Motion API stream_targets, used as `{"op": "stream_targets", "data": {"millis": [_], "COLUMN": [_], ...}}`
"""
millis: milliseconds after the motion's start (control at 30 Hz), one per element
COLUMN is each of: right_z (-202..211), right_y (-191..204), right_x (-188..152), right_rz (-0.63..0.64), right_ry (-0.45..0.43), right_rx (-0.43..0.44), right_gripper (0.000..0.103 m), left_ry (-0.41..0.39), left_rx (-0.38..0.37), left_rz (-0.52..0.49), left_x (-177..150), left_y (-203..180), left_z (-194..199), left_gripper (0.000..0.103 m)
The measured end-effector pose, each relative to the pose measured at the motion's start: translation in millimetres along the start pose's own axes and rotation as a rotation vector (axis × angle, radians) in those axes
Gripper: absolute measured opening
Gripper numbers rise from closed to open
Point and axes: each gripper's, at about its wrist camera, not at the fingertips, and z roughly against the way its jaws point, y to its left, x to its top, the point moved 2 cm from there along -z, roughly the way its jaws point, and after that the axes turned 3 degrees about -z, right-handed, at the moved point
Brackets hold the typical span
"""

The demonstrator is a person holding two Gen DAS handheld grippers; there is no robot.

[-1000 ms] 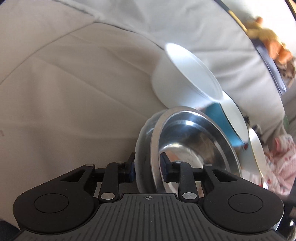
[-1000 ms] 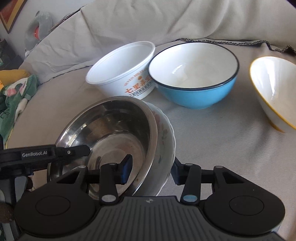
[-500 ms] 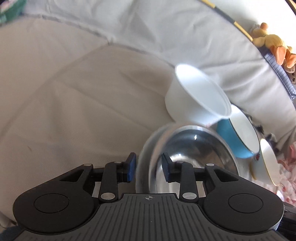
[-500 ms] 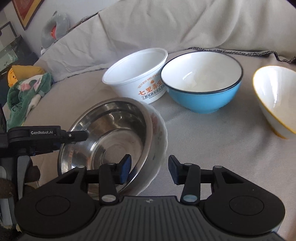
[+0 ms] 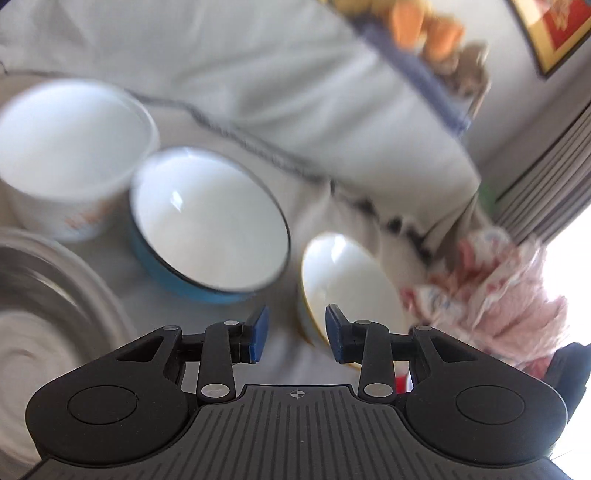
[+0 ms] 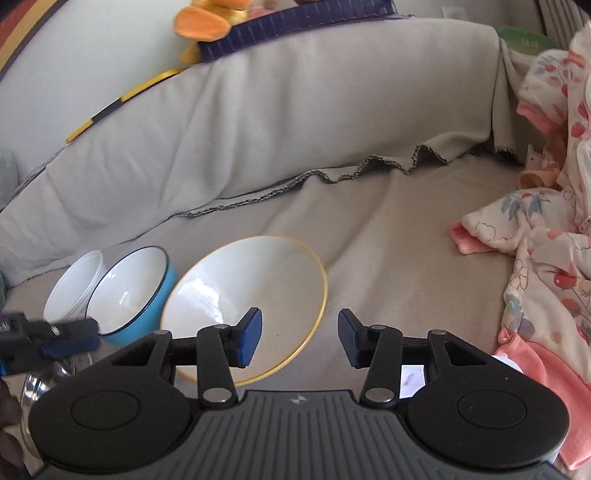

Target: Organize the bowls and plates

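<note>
A white bowl with a yellow rim (image 6: 243,291) lies tilted on the grey sofa cover. My right gripper (image 6: 300,339) is open over the bowl's near right rim, one pad inside and one outside, neither touching. My left gripper (image 5: 295,338) is open too, by the near left rim of the yellow-rimmed bowl (image 5: 351,280), with nothing pinched. The left gripper (image 6: 74,334) also shows at the left edge of the right wrist view. Left of them stand a blue bowl (image 5: 210,218), a white plastic tub (image 5: 70,147) and a steel bowl (image 5: 37,295) nested in another bowl.
Pink floral clothes (image 6: 546,258) are heaped on the right of the seat, close to the yellow-rimmed bowl. The cloth-covered backrest (image 6: 295,129) rises behind the bowls. An orange plush toy (image 6: 207,18) sits on top of it.
Both grippers have left the rims of the nested steel bowl and swung right to the yellow-rimmed bowl. The left jaws stand wider than before. The steel bowl stays behind at the left.
</note>
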Motion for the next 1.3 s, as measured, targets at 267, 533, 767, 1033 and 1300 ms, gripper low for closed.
{"op": "stream_targets", "data": {"millis": [267,533,767,1033,1300], "right_z": [-78,-92,-52,-21,-3], "right_y": [-29,-19,-5,20,35], "right_x": [17,16,-14,-71,-91], "right_rz": [-0.116,-0.133,-0.119,-0.087,-0.052], "right_ry": [0.143,0.196,0.227,0.284,0.219], "right_rx": [0.039,0.101,0.147,0.219,0.178], "right_gripper": [0.045,0.021,0.022,0.023,0.024], "left_ry": [0.047,0.063,0.12,0.11,0.108], "left_rx": [0.049,0.066,0.082,0.121,0.11], "left_rz": [0.017,0.058,0.032,0.0,-0.015], "left_x": [0,5,-26,-66,-75], "left_y": [-21,-19,-13,9,14], "left_z": [-77,-88,-47,8,18], "left_gripper": [0.037,0.035,0.035,0.034,0.029]}}
